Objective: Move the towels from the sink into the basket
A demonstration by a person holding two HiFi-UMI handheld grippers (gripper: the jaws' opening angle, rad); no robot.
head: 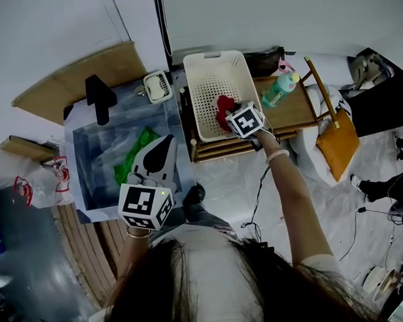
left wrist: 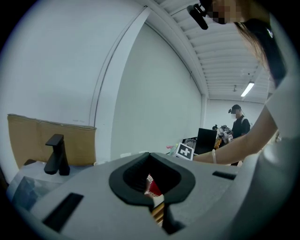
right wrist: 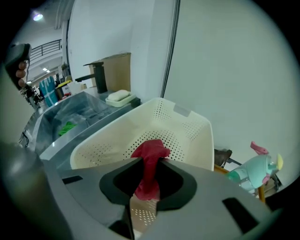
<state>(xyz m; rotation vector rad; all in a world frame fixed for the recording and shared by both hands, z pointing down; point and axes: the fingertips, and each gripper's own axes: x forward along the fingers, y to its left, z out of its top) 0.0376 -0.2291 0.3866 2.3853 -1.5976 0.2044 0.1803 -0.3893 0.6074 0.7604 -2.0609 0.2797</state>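
Observation:
A cream perforated basket (head: 207, 82) stands on a wooden rack to the right of the steel sink (head: 77, 171). My right gripper (head: 231, 119) is over the basket's near end, shut on a red towel (head: 222, 109). In the right gripper view the red towel (right wrist: 149, 152) is pinched between the jaws and hangs down into the basket (right wrist: 187, 126). A green towel (head: 135, 154) lies in the sink, and the right gripper view also shows the green towel (right wrist: 68, 126). My left gripper (head: 165, 144) hovers over the sink's near right corner, shut with nothing held (left wrist: 152, 197).
A black faucet (head: 98, 98) and a soap dish (head: 158, 85) sit at the sink's far side. A green spray bottle (head: 278, 89) stands on the rack beside the basket. An orange bag (head: 339, 143) hangs at right, a plastic bag (head: 34, 182) at left.

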